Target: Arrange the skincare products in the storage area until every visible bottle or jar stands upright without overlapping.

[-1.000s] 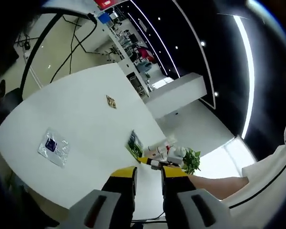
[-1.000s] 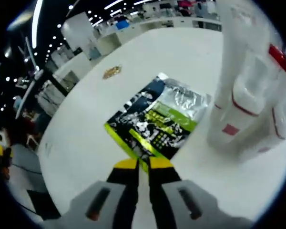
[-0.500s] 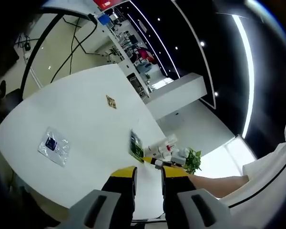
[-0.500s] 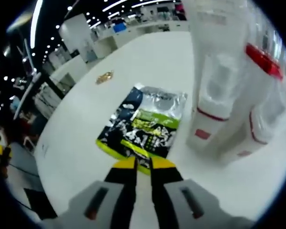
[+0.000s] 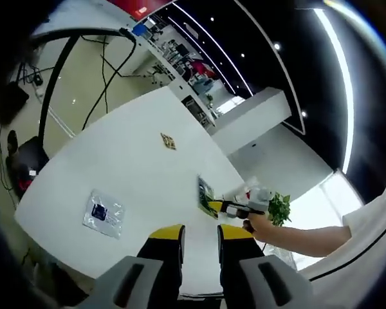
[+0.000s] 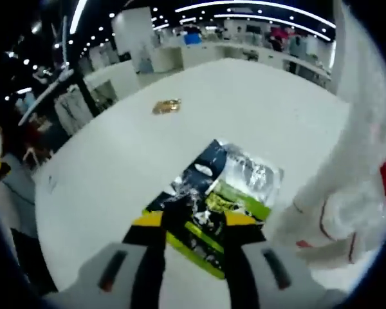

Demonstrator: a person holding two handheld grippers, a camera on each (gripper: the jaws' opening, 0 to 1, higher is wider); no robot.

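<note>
Several white bottles with red bands (image 6: 347,193) stand close together at the right edge of the right gripper view. In the left gripper view they are a small cluster (image 5: 254,193) at the far side of the white table (image 5: 135,167). My right gripper (image 6: 194,222) is open, its yellow-tipped jaws spread over the near edge of a green and black foil packet (image 6: 215,199) lying flat. A hand holds that right gripper (image 5: 235,207) beside the packet (image 5: 204,193). My left gripper (image 5: 201,235) hangs above the table's near edge, slightly open, with nothing between its jaws.
A clear sachet with a blue label (image 5: 104,214) lies near the table's front left. A small gold wrapper (image 6: 166,106) sits farther out, seen as a speck (image 5: 168,141) in the left gripper view. A green plant (image 5: 280,207) stands behind the bottles. A black cable (image 5: 103,64) crosses the floor beyond.
My right gripper's jaws have spread from nearly shut to open at the packet's edge, and the packet now lies flat. The left gripper's camera has shifted a little; its jaws are unchanged.
</note>
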